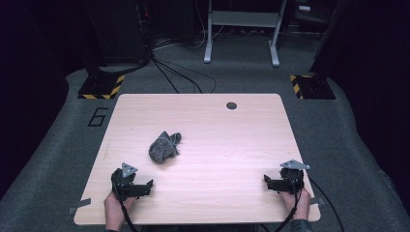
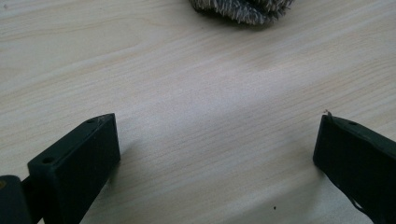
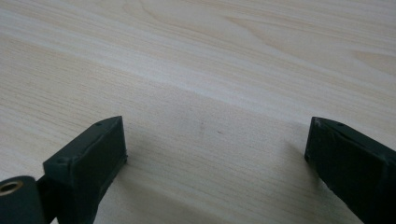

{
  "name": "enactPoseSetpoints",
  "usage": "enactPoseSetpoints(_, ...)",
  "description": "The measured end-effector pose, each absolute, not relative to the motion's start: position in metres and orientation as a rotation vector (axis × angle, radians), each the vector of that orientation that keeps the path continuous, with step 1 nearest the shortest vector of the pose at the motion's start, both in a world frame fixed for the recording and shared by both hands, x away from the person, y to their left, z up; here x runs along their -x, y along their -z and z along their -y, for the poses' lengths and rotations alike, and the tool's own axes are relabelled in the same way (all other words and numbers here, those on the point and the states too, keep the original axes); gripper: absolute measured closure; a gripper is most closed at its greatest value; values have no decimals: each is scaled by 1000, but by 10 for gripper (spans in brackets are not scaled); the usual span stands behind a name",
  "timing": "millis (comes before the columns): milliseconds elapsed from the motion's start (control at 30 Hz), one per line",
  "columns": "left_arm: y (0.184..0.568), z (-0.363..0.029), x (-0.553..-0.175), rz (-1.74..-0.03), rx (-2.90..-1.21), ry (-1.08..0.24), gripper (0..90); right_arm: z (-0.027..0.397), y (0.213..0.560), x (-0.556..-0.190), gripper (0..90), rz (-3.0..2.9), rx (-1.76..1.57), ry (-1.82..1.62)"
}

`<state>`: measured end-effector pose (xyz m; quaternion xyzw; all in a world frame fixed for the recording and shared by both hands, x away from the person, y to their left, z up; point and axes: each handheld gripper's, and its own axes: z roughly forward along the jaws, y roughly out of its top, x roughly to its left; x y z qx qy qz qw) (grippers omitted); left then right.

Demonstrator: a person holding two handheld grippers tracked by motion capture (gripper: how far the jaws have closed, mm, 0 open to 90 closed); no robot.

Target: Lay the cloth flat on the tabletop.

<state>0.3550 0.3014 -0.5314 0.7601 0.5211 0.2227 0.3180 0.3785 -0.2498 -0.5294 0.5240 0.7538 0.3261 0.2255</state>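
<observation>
While both sets of tongs sit at the near table (image 1: 203, 193) edge, nothing started yet. Left gripper (image 1: 145, 187) jaws wide, empty. Right gripper (image 1: 269, 182) jaws wide, empty. Crumpled grey fuzzy cloth (image 1: 164, 147) left of table centre, untouched, nearer the left gripper, well apart from right. Reach, grasp and all handling left to do.

A light wood table (image 1: 203, 188) w/ a round dark cable hole (image 1: 231, 105) near its far edge stands on grey carpet (image 1: 58, 159). Black cables (image 1: 176, 77) trail across the floor behind it. Hazard-striped black bases (image 1: 101, 87) sit at both far corners; a pale metal frame (image 1: 241, 29) stands further back. A "6" (image 1: 98, 117) marks the carpet, left.
</observation>
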Motion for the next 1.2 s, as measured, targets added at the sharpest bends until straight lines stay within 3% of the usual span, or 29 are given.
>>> enactPoseSetpoints(867, 531, -304, -358, -1345, -2002, -587, 10, 250, 529, -379, 55, -2072, -1447, -894)
enactPoseSetpoints(933, 529, -305, -357, -1332, -2002, -558, 46, 250, 529, -379, 54, -2070, -1451, -896)
enactPoseSetpoints(1200, 513, -304, -365, -1316, -1994, -555, 38, 251, 529, -380, 53, -2064, -1454, -890)
